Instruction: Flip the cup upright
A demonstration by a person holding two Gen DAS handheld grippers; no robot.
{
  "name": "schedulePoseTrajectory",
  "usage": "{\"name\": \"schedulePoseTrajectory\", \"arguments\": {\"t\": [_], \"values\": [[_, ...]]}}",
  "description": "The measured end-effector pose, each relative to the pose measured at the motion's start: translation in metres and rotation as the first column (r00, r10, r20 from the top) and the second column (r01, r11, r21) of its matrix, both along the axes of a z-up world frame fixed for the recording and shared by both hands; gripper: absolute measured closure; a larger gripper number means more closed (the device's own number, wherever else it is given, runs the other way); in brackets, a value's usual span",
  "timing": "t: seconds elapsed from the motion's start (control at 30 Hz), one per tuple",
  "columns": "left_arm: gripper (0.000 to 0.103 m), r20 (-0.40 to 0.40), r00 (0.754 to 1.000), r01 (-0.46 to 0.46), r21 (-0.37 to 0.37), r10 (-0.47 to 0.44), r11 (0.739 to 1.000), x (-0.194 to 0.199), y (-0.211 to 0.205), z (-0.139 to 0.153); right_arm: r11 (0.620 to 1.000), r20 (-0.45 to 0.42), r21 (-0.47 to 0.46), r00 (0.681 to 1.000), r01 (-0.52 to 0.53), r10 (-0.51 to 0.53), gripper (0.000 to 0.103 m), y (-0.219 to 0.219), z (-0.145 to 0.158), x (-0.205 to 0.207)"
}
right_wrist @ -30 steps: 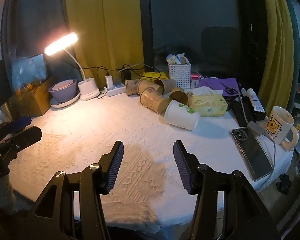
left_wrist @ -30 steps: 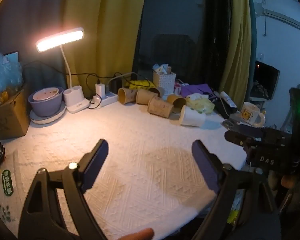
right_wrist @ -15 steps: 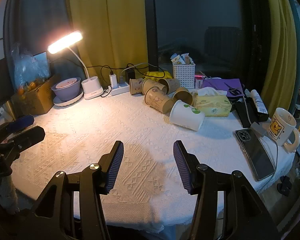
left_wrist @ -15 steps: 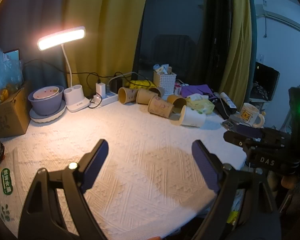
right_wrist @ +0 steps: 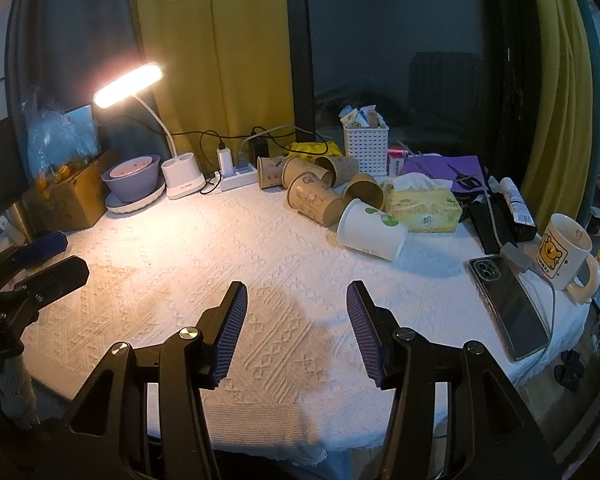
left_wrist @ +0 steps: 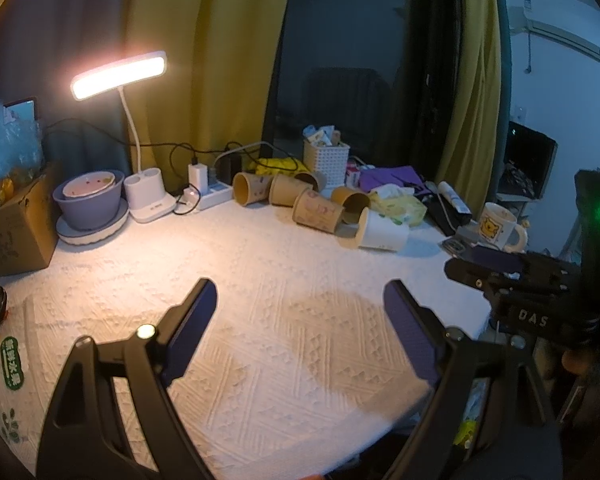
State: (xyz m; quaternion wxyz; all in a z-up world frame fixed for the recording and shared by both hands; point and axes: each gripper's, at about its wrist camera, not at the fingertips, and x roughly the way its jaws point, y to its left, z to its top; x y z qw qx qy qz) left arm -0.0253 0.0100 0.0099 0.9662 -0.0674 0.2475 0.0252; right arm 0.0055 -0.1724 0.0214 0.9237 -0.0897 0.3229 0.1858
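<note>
Cups lie tipped on their sides in a cluster just in front of the white lattice basket, and none has been righted, so as I judge it the task is at its very start. Nearest of them is a white paper cup with a green print, lying just beside the yellow tissue box, its mouth turned away from the basket; the brown paper cups lie between it and the basket, and every mouth I can see into looks empty. Both tongs hover over the white tablecloth, well apart from the cluster: the right gripper has its jaws moderately wide and holds nothing, and the left gripper is spread wider still, also empty. The basket itself holds small packets. Well to the left of the basket, a purple bowl sits on a plate with a smaller dish nested inside. Reaching, gripping and turning a cup all remain.
</note>
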Motion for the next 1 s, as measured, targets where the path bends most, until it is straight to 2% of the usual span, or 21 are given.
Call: {"name": "schedulePoseTrajectory", "arguments": {"t": [1.0], "values": [[0.016, 0.000, 1.000, 0.007, 0.003, -0.007, 1.000, -0.0001, -0.0012, 0.0008, 1.000, -0.003, 0.000, 1.000, -0.002, 0.002, 0.048, -0.0002, -0.0022, 0.0015]]}}
